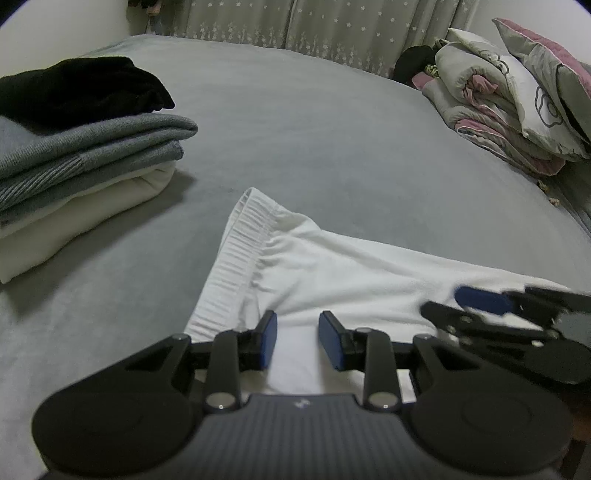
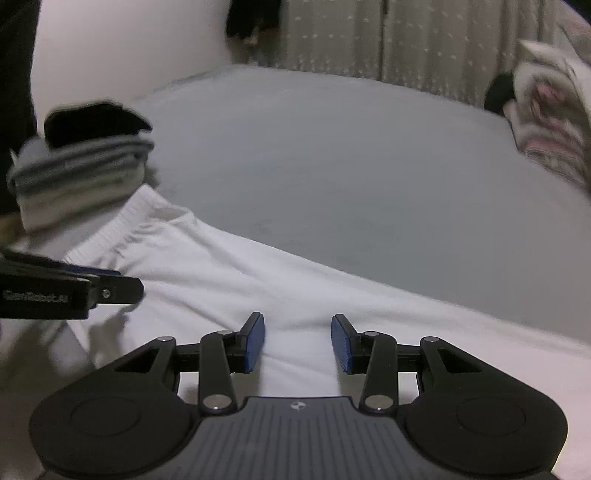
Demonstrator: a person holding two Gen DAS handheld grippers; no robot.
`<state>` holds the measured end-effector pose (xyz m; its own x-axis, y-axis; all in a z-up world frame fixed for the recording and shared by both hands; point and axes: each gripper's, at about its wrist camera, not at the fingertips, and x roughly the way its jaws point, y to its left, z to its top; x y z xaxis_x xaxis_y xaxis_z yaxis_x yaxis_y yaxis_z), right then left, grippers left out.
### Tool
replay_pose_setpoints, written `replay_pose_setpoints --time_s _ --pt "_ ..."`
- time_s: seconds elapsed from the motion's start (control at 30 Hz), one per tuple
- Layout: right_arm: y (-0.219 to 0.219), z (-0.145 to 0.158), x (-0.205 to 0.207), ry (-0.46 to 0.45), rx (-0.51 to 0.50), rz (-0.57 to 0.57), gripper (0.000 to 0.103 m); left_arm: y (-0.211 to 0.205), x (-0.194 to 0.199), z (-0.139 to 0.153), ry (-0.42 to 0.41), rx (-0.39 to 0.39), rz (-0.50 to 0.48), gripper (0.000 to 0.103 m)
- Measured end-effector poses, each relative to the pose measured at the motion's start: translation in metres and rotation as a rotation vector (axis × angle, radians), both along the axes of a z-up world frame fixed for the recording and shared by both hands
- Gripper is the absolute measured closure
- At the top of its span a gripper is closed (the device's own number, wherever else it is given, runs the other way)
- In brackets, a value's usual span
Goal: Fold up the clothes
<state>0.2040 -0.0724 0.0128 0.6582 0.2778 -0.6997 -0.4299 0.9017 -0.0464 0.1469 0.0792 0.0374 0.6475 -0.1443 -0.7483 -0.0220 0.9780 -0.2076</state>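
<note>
A white garment (image 1: 351, 269) with a ribbed band (image 1: 236, 258) lies flat on the grey bed (image 1: 314, 129). Just above its near part my left gripper (image 1: 298, 321) is open, its blue pads apart with only flat cloth showing beneath the gap. To its right hovers my right gripper (image 1: 448, 304), blurred, over the same cloth. In the right wrist view, the right gripper (image 2: 298, 321) is open above the white garment (image 2: 221, 273), with nothing pinched between its pads. The left gripper (image 2: 125, 284) reaches in from the left edge.
A stack of folded clothes (image 1: 85, 155), black on grey on cream, sits on the bed at the left (image 2: 81, 173). Rolled bedding and pillows (image 1: 517, 110) are piled at the far right. A starred curtain (image 1: 332, 26) hangs behind the bed.
</note>
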Motion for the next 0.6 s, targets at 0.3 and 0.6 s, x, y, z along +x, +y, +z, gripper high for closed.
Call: replay_pose_setpoints --time_s 0.3,0.6 --pt "0.022 -0.001 0.031 0.003 -0.022 -0.011 0.063 0.000 -0.001 0.000 0.006 0.004 -0.006 0.076" --pt "0.034 0.003 0.040 -0.043 -0.020 -0.084 0.063 0.010 -0.006 0.003 0.032 -0.032 0.011 0.076"
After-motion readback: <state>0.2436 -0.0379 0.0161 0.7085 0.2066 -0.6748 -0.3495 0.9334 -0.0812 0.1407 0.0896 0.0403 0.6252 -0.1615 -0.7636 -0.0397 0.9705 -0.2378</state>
